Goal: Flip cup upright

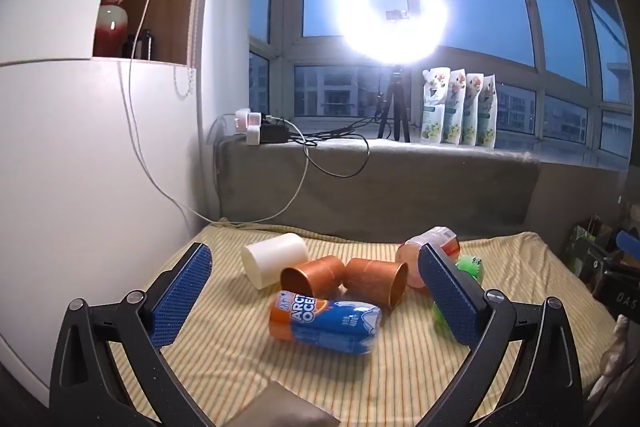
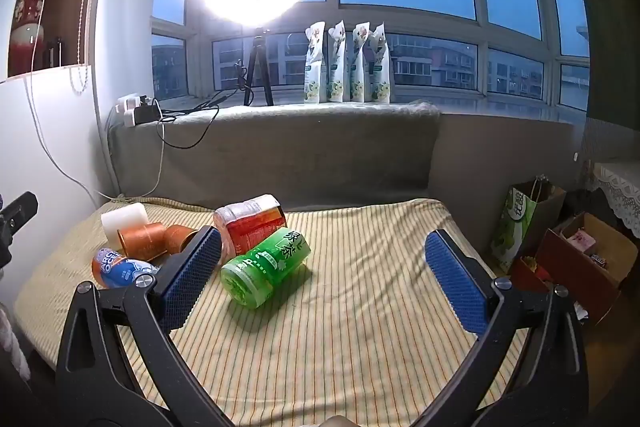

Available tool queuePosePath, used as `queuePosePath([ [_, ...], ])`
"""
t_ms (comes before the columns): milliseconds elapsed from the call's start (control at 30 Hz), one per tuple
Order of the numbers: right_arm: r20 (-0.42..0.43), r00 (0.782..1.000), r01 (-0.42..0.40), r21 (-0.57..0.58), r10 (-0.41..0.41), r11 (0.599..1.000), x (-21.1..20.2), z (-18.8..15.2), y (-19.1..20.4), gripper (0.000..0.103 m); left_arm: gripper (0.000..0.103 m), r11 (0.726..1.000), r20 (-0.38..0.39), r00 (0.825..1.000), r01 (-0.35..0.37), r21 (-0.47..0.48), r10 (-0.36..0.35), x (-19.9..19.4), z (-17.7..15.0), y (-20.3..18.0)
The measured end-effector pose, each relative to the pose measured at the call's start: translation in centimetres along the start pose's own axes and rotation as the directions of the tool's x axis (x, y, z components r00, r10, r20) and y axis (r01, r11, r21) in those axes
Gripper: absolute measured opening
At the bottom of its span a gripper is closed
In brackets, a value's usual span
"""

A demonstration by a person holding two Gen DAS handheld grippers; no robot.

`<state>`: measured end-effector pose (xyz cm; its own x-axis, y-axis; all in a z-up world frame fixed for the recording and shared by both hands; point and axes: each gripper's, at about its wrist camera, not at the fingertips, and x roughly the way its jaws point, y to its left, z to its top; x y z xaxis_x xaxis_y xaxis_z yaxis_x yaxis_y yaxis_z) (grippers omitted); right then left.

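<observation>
Several cups lie on their sides on the yellow striped cloth point(image 1: 280, 379). A white cup point(image 1: 274, 257), two copper cups point(image 1: 312, 275) point(image 1: 378, 279), a blue-orange cup point(image 1: 326, 323), a red cup point(image 1: 432, 243) and a green cup point(image 1: 470, 267) show in the left wrist view. My left gripper point(image 1: 316, 291) is open and empty, held above the blue-orange cup. In the right wrist view the green cup point(image 2: 266, 269), red cup point(image 2: 250, 223), copper cups point(image 2: 142, 239) and blue-orange cup point(image 2: 120, 269) lie left. My right gripper point(image 2: 322, 275) is open and empty, just right of the green cup.
A grey ledge point(image 1: 400, 179) behind the cloth carries a ring light on a tripod point(image 1: 394, 107), pouches point(image 1: 460, 111) and a power strip with cables point(image 1: 256, 129). A white cabinet point(image 1: 80, 167) stands left. Bags and boxes point(image 2: 560, 247) sit on the floor at right.
</observation>
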<state>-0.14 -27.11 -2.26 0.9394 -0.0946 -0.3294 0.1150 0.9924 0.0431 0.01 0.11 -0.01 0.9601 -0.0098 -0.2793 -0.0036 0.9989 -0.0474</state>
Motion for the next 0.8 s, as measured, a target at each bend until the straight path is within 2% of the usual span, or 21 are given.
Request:
queuePosePath([
  [100,-0.001,1.000,0.002,-0.006,-0.002,1.000,-0.1,-0.1,0.1,0.103,0.102,0.999,0.007,1.000,0.023,-0.030,-0.023,-0.3,0.0,1.3],
  [133,0.001,1.000,0.003,-0.009,-0.003,1.000,-0.2,-0.1,0.1,0.103,0.102,0.999,-0.013,1.000,0.018,-0.037,-0.019,0.2,0.0,1.5],
  [233,0.006,1.000,0.005,-0.006,-0.005,1.000,-0.4,0.2,0.0,0.103,0.102,1.000,-0.011,1.000,0.007,-0.012,-0.008,0.2,-0.3,2.2],
  [367,0.018,1.000,0.006,-0.007,-0.006,1.000,-0.5,0.2,0.0,0.103,0.102,0.999,-0.008,0.999,-0.032,0.020,0.032,0.3,-0.6,-0.2],
  [800,0.026,1.000,0.011,-0.008,-0.011,1.000,-0.4,0.6,-0.1,0.103,0.102,0.999,-0.032,0.999,-0.035,0.004,0.035,0.6,-0.7,0.2],
])
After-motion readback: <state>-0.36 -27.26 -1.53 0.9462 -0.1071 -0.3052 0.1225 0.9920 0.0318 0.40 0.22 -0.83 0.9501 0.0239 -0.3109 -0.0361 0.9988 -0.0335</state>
